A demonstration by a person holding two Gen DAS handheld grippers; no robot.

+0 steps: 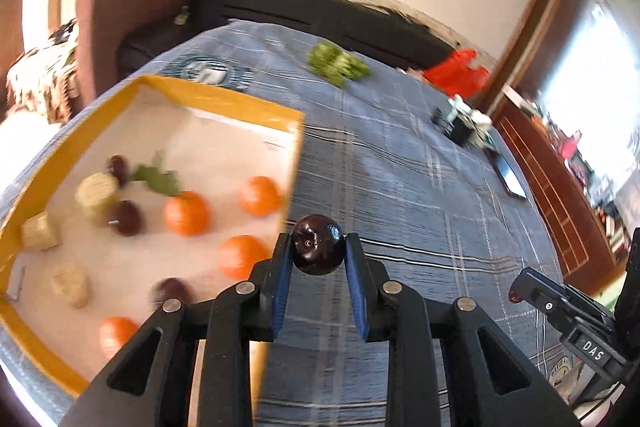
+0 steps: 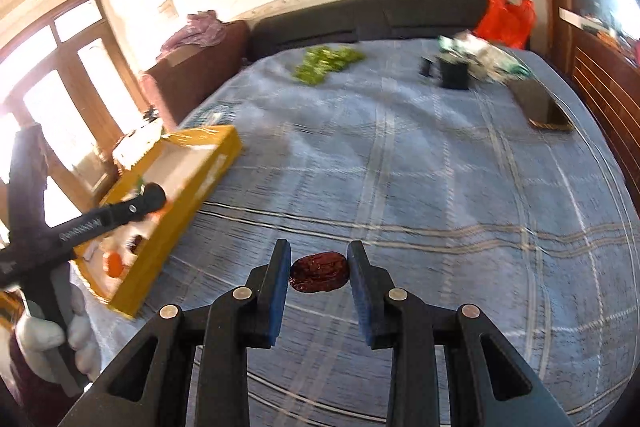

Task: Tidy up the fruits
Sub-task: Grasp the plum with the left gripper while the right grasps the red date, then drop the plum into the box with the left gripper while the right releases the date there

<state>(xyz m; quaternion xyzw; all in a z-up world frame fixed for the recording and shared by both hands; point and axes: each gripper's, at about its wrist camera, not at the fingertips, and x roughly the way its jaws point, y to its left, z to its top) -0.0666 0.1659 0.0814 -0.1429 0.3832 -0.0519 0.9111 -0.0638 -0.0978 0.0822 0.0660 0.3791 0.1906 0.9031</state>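
1. Your left tool (image 1: 318, 247) pinches a dark plum (image 1: 317, 244) between its blue pads, held in the air just beside the right edge of the yellow box (image 1: 224, 99).
2. Your right tool (image 2: 319, 267) grips a wrinkled red date (image 2: 319, 271) above the blue plaid bed (image 2: 440, 187).
3. The box sits on the bed and holds oranges (image 1: 187, 213), more dark plums and pale cylinder pieces.
4. Green grapes (image 2: 326, 63) lie far up the bed, well apart from both tools.
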